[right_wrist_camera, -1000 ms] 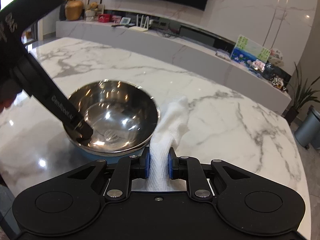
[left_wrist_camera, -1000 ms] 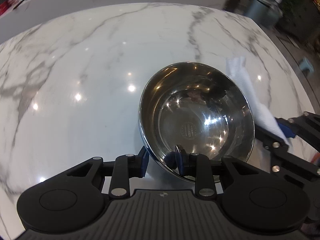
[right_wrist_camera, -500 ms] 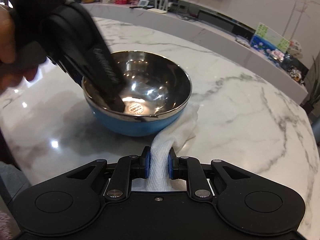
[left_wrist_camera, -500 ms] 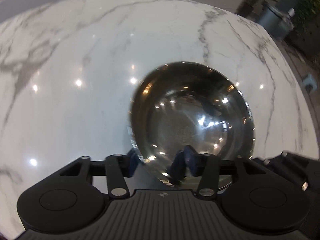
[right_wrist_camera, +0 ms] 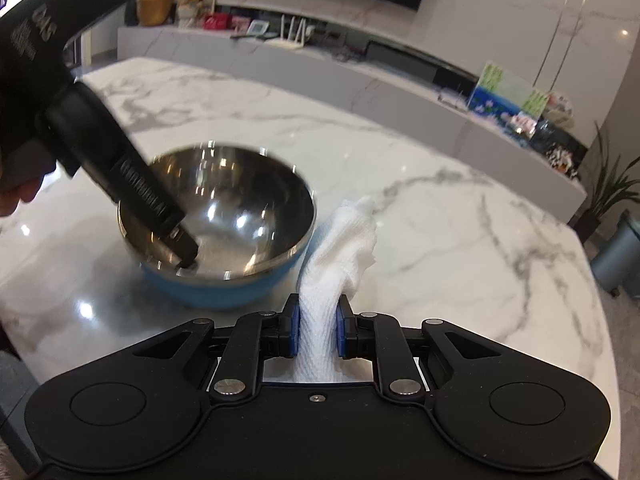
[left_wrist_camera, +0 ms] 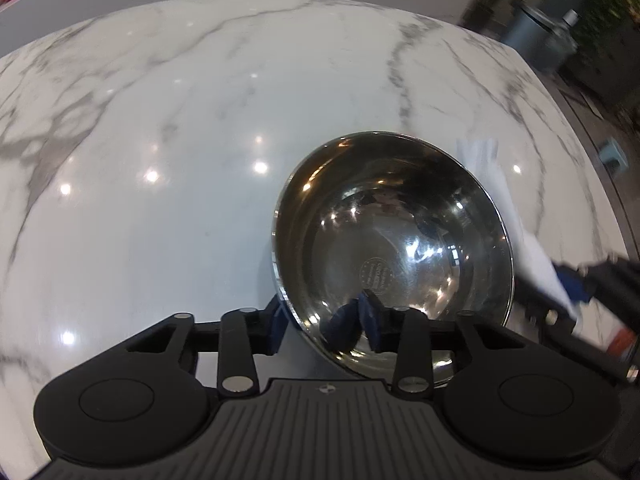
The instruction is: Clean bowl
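A steel bowl with a blue outside stands on the white marble table. My left gripper straddles the bowl's near rim, one finger outside and one inside, closed on the wall. In the right wrist view it reaches down into the bowl's left side. My right gripper is shut on a white paper towel that stands up just right of the bowl. The towel also shows in the left wrist view, beside the bowl's right rim.
The marble table's right edge runs close to my right gripper. Beyond the table are a low white cabinet with small items, a grey bin and a potted plant.
The bowl was tipped and lifted toward the right gripper half a second ago and has come back down. The towel now stands free beside the bowl instead of under its rim.
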A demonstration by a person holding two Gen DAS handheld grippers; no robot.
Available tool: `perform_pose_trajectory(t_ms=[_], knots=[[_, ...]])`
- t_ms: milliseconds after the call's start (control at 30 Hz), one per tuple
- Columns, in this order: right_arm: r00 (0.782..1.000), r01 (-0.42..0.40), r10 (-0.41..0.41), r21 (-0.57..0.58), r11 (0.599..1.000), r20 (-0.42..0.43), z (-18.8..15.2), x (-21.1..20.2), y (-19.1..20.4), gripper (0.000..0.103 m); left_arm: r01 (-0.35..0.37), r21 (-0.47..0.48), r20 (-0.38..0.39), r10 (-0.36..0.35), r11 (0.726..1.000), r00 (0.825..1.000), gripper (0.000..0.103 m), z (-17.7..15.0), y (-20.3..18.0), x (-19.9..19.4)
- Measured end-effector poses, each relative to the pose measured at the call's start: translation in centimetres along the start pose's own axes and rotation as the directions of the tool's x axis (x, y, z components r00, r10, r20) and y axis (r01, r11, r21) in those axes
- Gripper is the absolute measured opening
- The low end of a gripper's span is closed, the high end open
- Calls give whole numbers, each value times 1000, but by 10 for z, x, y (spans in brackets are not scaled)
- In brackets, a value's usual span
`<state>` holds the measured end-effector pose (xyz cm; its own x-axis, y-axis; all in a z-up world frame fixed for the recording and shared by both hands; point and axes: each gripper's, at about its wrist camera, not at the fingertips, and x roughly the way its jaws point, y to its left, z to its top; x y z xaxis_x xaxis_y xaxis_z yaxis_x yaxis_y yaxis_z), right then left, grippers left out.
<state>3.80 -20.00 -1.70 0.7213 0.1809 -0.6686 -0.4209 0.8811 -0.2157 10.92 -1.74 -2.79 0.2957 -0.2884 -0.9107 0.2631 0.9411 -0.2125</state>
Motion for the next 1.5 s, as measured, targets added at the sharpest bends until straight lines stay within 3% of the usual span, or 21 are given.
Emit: perform_pose_trajectory(t_ms=[400,567,700,1000,1133,1500], knots=[[996,-52,50,-22,998,-72,-14,11,13,15,7,-4,5,-7,1000,1000,32,1,-1,1],[993,-71,68,-31,997,-96,-21,12,20,15,-23,-79,11,24,997,1000,50,-7,-1,2],[992,-73,69,-31,997,-103,-22,13,20,15,-20,-141,22,24,990,999,51,-16,-3,0],[995,-45,44,-13,999,-92,-22,10,15,15,-13,-159,51,21,987,998,50,-23,-5,-2],[997,-29,28,-4,1000,-76,-18,9,9,15,-16,-152,66,27,988,997,31,-21,-5,-5],[998,18,-18,-4,1000,56,-5,0,-13,15,-6,-45,139,12,999,990,23,-23,-1,-8]])
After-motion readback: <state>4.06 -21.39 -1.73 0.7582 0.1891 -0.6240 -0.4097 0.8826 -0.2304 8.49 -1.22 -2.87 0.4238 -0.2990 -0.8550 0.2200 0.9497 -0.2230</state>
